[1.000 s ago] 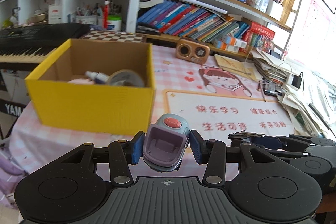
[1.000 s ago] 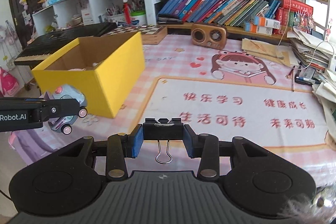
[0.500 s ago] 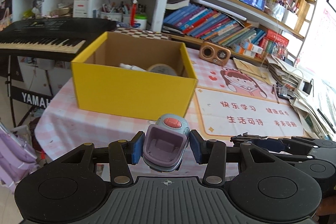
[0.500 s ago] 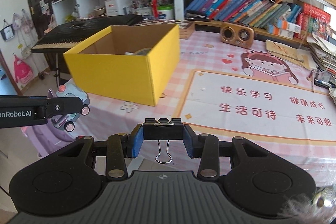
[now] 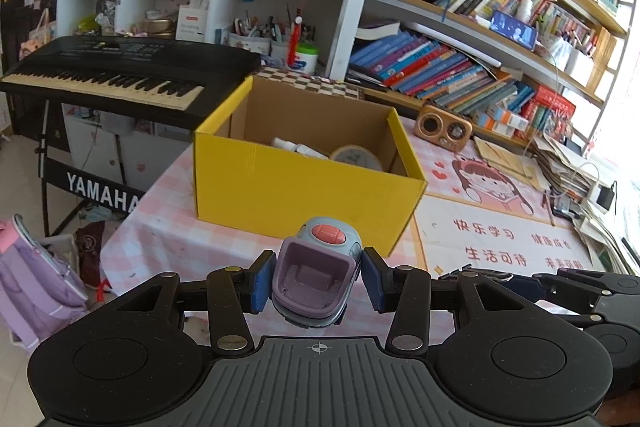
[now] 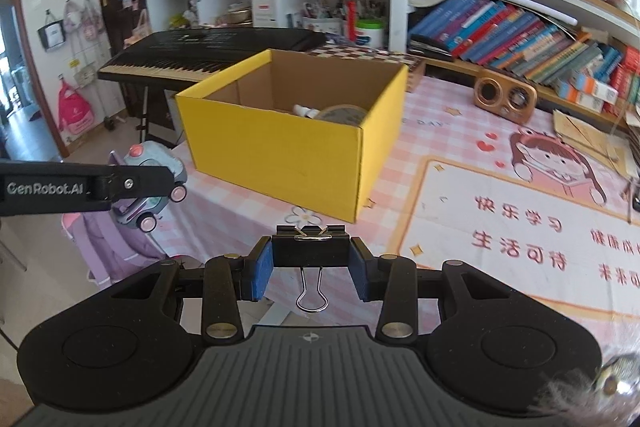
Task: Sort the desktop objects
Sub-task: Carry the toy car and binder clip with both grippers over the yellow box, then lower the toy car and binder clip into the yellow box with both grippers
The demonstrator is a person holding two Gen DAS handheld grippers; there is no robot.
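My left gripper (image 5: 316, 281) is shut on a purple and grey toy car (image 5: 314, 275) with a red button, held in the air short of the table's near edge. The toy car also shows in the right wrist view (image 6: 150, 183), left of the box. My right gripper (image 6: 310, 261) is shut on a black binder clip (image 6: 310, 251) with its wire handle hanging down. An open yellow cardboard box (image 5: 304, 183) stands on the pink checked table; the box also shows in the right wrist view (image 6: 288, 143). Inside lie a tape roll (image 5: 358, 158) and a white tube (image 5: 298, 148).
A printed desk mat (image 6: 516, 227) covers the table right of the box. A wooden radio (image 5: 443, 127) stands behind it. A black keyboard (image 5: 116, 77) stands left of the table, a purple bag (image 5: 36, 279) on the floor. Bookshelves line the back; papers pile at the right.
Both grippers have pulled back and risen from the table, so the box now looks smaller and farther. Each still holds its object.
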